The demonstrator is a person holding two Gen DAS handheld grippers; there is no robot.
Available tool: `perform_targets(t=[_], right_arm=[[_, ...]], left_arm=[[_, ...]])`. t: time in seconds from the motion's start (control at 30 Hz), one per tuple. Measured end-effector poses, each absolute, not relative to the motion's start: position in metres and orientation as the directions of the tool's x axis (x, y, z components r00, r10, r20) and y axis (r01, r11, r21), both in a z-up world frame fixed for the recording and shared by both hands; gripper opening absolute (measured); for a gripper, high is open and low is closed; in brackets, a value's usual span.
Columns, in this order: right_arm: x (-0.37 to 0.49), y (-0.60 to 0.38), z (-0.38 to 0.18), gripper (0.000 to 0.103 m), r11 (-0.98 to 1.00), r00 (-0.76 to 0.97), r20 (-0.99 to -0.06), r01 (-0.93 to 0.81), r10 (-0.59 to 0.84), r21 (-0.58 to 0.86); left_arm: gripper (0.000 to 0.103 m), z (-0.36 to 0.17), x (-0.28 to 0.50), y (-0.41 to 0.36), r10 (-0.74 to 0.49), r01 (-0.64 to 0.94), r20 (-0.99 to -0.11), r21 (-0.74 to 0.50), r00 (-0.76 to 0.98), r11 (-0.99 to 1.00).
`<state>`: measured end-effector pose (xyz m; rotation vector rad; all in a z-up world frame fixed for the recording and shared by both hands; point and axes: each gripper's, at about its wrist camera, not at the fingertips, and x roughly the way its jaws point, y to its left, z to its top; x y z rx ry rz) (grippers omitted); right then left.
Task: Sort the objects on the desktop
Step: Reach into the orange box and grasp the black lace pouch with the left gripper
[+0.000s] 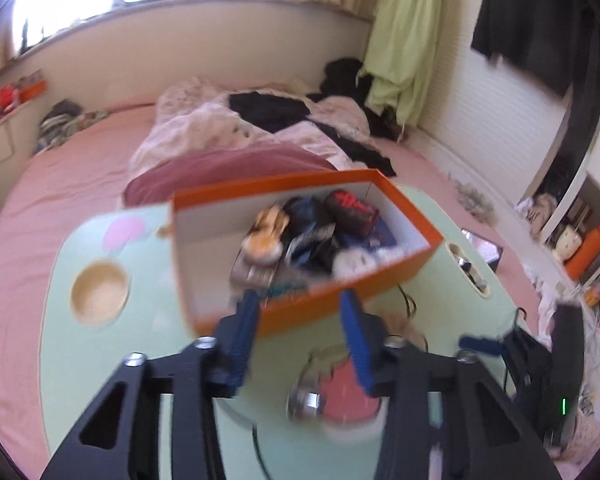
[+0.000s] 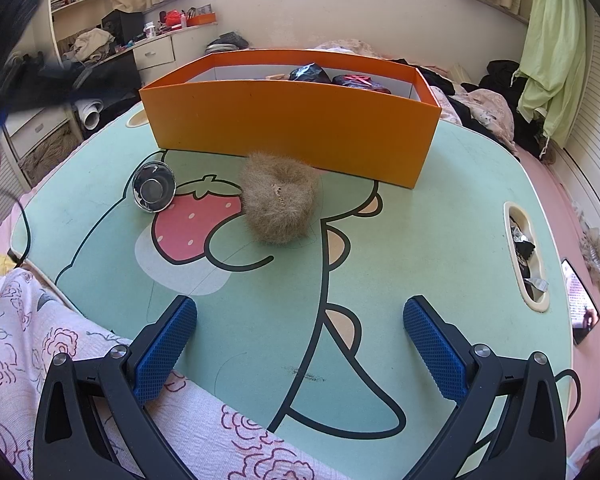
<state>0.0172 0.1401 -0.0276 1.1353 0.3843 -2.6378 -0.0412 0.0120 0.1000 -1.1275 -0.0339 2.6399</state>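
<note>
Both your grippers hang empty above the mint-green cartoon-printed lap table (image 2: 440,240)

Nearest you, your right gripper (image 2: 300,344) holds its blue-padded jaws wide over the table's near edge, nothing between them; beyond it the tan fluffy round pouch (image 2: 278,208) sits mid-table on the strawberry print, with the small shiny glass bowl (image 2: 154,186) lying tipped just to its left. Your left gripper (image 1: 300,312) shows a narrower gap, also with nothing in it, above the box's near wall. Farthest, the orange cardboard box (image 2: 292,136) holds dark wrapped packets and small trinkets
</note>
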Motion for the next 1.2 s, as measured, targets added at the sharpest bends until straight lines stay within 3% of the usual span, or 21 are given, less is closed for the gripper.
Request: perform_targets(t=[0.13,0.3,0.5,0.6,0.77,1.03,1.2], right_arm=[[0.017,0.14,-0.028,0.103,-0.936,-0.668,-0.735,0.323,-0.118,-0.143],[0.017,0.138,-0.026,0.103,-0.935,-0.67,-0.733,0.324,-0.12,-0.143],[0.015,0.136,-0.025,0.103,-0.935,-0.672,-0.73,0.326,-0.123,-0.142],[0.016,0.136,-0.025,0.103,-0.935,-0.672,-0.73,0.325,-0.122,-0.142],[0.016,0.135,-0.025,0.103,-0.935,-0.672,-0.73,0.324,-0.121,-0.143],[0.017,0.135,-0.026,0.103,-0.935,-0.672,-0.73,0.324,-0.121,-0.143],[0.017,0.135,-0.026,0.103,-0.935,-0.672,-0.73,0.324,-0.121,-0.143]], left_arm=[[0.03,0.094,-0.087,0.052,0.223,-0.271,-0.776,-0.069,-0.59,-0.96],[0.031,0.066,-0.131,0.087,0.069,-0.244,-0.834,0.08,-0.547,-0.966],[0.039,0.051,-0.156,0.081,0.078,-0.204,-0.875,0.024,-0.478,-0.979],[0.028,0.047,-0.158,0.074,0.141,-0.222,-0.879,-0.041,-0.455,-0.974],[0.024,0.064,-0.143,0.061,0.226,-0.223,-0.825,-0.125,-0.518,-0.967],[0.024,0.145,-0.065,0.047,0.453,-0.363,-0.621,-0.276,-0.639,-0.89],[0.024,0.13,-0.015,0.038,0.544,-0.413,-0.604,-0.357,-0.582,-0.838]])
